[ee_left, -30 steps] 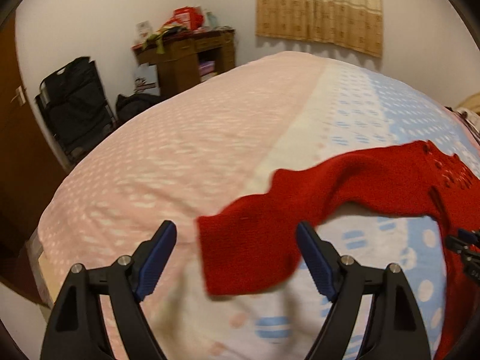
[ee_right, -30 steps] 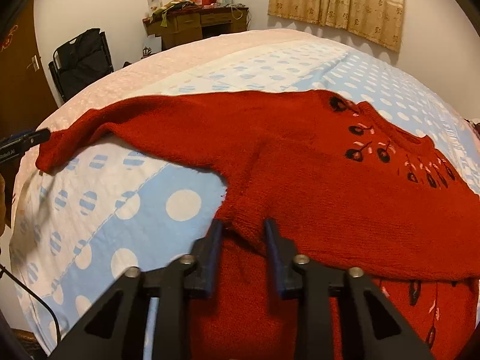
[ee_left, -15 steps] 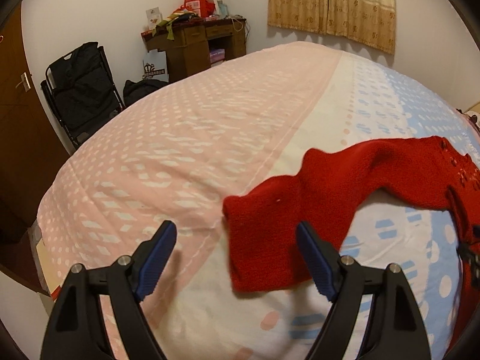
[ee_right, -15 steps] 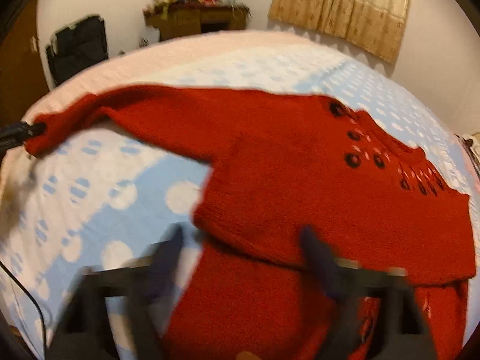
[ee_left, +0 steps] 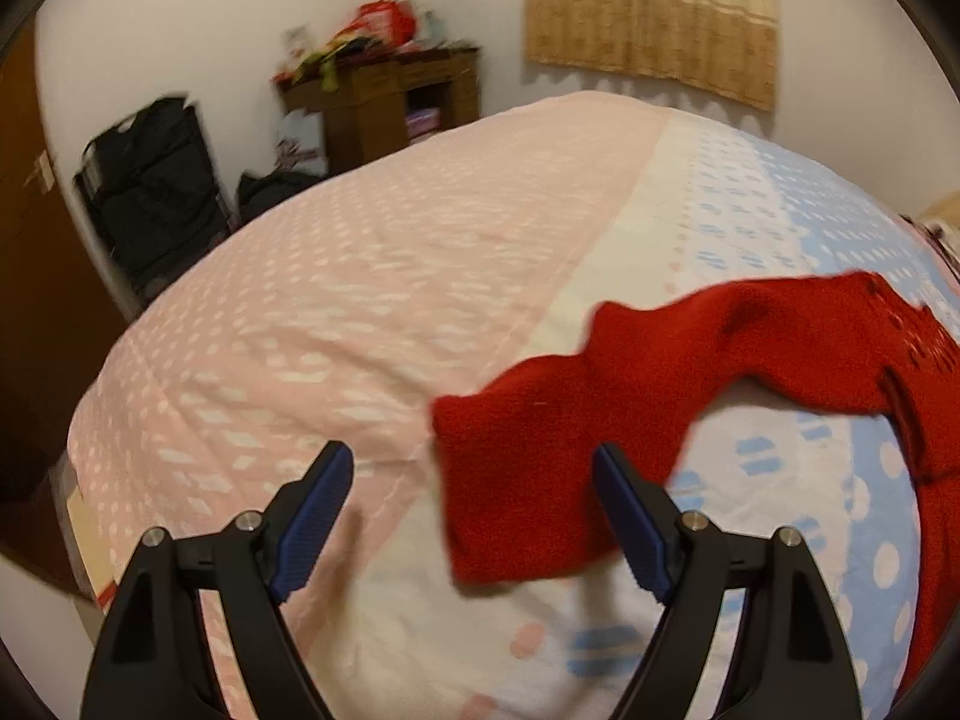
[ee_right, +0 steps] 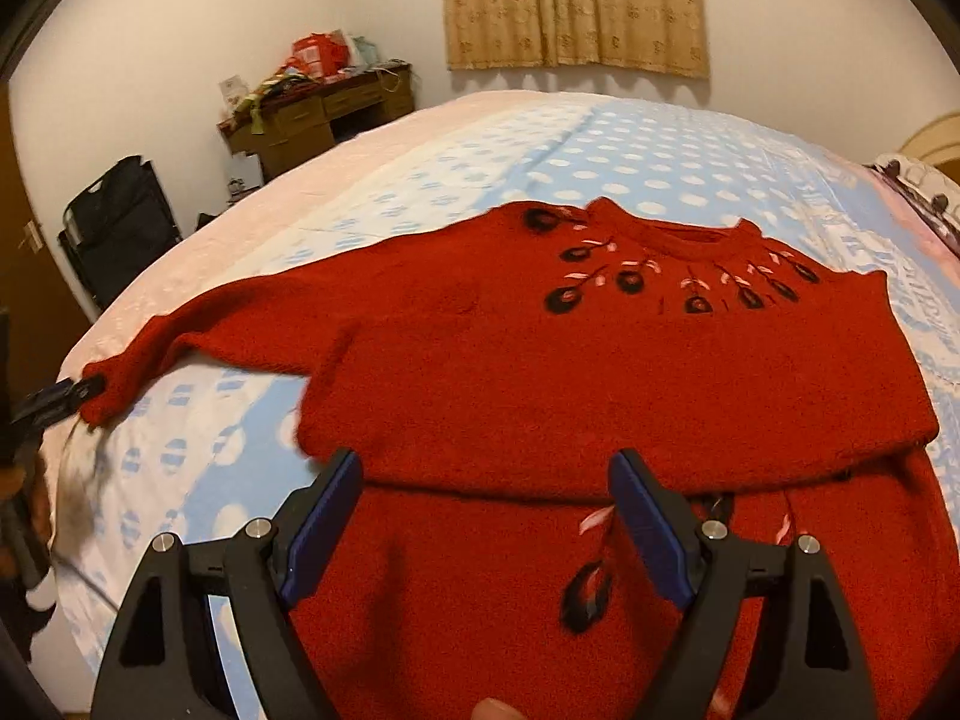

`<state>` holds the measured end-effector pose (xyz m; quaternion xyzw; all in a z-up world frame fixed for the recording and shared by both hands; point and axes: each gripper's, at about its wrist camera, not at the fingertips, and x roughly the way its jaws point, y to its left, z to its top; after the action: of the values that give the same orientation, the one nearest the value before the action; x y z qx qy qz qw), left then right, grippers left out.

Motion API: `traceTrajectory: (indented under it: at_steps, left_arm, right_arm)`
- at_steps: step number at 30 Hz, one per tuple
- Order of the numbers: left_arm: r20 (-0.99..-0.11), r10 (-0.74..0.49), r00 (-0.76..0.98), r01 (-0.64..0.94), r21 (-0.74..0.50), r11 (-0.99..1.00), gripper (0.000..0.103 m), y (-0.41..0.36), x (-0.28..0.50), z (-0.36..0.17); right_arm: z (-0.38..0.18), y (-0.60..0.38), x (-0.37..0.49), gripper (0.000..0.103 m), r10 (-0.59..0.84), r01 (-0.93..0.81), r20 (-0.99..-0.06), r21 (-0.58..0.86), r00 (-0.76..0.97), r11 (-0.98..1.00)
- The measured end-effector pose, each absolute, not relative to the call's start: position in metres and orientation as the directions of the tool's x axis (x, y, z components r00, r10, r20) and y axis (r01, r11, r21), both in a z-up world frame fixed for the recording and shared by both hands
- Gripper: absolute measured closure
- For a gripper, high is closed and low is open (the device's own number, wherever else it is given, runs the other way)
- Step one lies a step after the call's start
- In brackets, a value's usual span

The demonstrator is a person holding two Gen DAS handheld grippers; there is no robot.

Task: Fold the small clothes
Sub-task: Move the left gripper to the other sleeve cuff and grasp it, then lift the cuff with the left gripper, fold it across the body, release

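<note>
At the far left, a dark wooden door [ee_right: 24, 240] and a black folded bag-like frame [ee_right: 120, 222] stand against the white wall, with a cluttered brown wooden desk [ee_right: 318, 120] further along and a beige patterned curtain [ee_right: 576, 6] hanging beyond the bed. The wide bed under a pink and blue spotted quilt [ee_left: 372, 324] fills most of both views; its pink left half lies bare, leaving broad open room there up to the rounded near-left edge.

The left gripper [ee_left: 474, 516] hovers over the quilt with its blue-padded fingers spread wide and nothing between them; the cuff of the sleeve lies just ahead, nearer the right-hand finger.

The red knitted sweater with dark embroidered flowers at the neck [ee_right: 600, 372] lies flat on the blue half, its left sleeve [ee_left: 540, 450] stretched out toward the pink side, and its lower part folded up so a hem edge crosses the body.

The right gripper [ee_right: 486, 516] sits above that folded edge, fingers wide apart and gripping nothing. A fingertip [ee_right: 492, 711] shows at the bottom edge.

No containers appear on the bed.
</note>
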<state>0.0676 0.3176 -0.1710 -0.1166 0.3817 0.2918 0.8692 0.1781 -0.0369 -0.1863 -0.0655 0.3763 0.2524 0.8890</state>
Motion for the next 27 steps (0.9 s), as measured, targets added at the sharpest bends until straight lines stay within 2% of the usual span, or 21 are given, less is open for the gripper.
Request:
traceTrajectory:
  at_steps: [2, 4, 5, 6, 7, 8, 9, 12, 18, 23, 27]
  left_arm:
    - [-0.740, 0.435, 0.513, -0.633, 0.017, 0.774, 0.022, 0.332, 0.070, -0.179]
    - [-0.767, 0.381, 0.517, -0.637, -0.047, 0.770, 0.040, 0.343, 0.070, -0.187]
    - [-0.761, 0.368, 0.534, -0.632, -0.069, 0.772, 0.041, 0.344, 0.069, -0.186]
    - [-0.754, 0.357, 0.551, -0.617, -0.081, 0.783, 0.052, 0.342, 0.070, -0.185]
    - [-0.754, 0.319, 0.574, -0.588, -0.108, 0.801, 0.076, 0.341, 0.071, -0.184]
    - [-0.751, 0.270, 0.603, -0.558, -0.156, 0.815, 0.087, 0.340, 0.072, -0.184]
    - [-0.746, 0.210, 0.633, -0.533, -0.222, 0.817, 0.092, 0.342, 0.071, -0.183]
    - [-0.706, 0.108, 0.700, -0.484, -0.357, 0.799, 0.095, 0.346, 0.070, -0.179]
    - [-0.651, 0.056, 0.757, -0.464, -0.474, 0.748, 0.095, 0.354, 0.071, -0.163]
    - [-0.601, 0.058, 0.797, -0.438, -0.510, 0.741, 0.095, 0.350, 0.077, -0.138]
    - [-0.543, -0.002, 0.840, -0.364, -0.565, 0.740, 0.095, 0.342, 0.088, -0.119]
  right_arm:
    - [-0.187, -0.031, 0.166, 0.019, 0.404, -0.525, -0.693, 0.044, 0.596, 0.850]
    - [-0.187, -0.026, 0.155, 0.018, 0.404, -0.546, -0.687, 0.014, 0.604, 0.838]
    - [-0.188, -0.023, 0.152, 0.018, 0.399, -0.555, -0.686, -0.007, 0.608, 0.832]
    - [-0.190, -0.021, 0.149, 0.018, 0.395, -0.559, -0.687, -0.019, 0.610, 0.829]
    - [-0.191, -0.020, 0.148, 0.018, 0.393, -0.563, -0.688, -0.028, 0.610, 0.826]
    - [-0.191, -0.020, 0.147, 0.018, 0.393, -0.566, -0.690, -0.031, 0.608, 0.824]
    - [-0.191, -0.020, 0.145, 0.018, 0.393, -0.566, -0.689, -0.031, 0.609, 0.824]
    - [-0.191, -0.024, 0.144, 0.018, 0.393, -0.558, -0.683, -0.026, 0.616, 0.829]
    - [-0.191, -0.034, 0.143, 0.018, 0.396, -0.533, -0.678, 0.008, 0.619, 0.846]
    - [-0.189, -0.038, 0.139, 0.018, 0.401, -0.526, -0.672, 0.019, 0.622, 0.850]
    - [-0.186, -0.043, 0.137, 0.018, 0.398, -0.518, -0.672, 0.024, 0.625, 0.855]
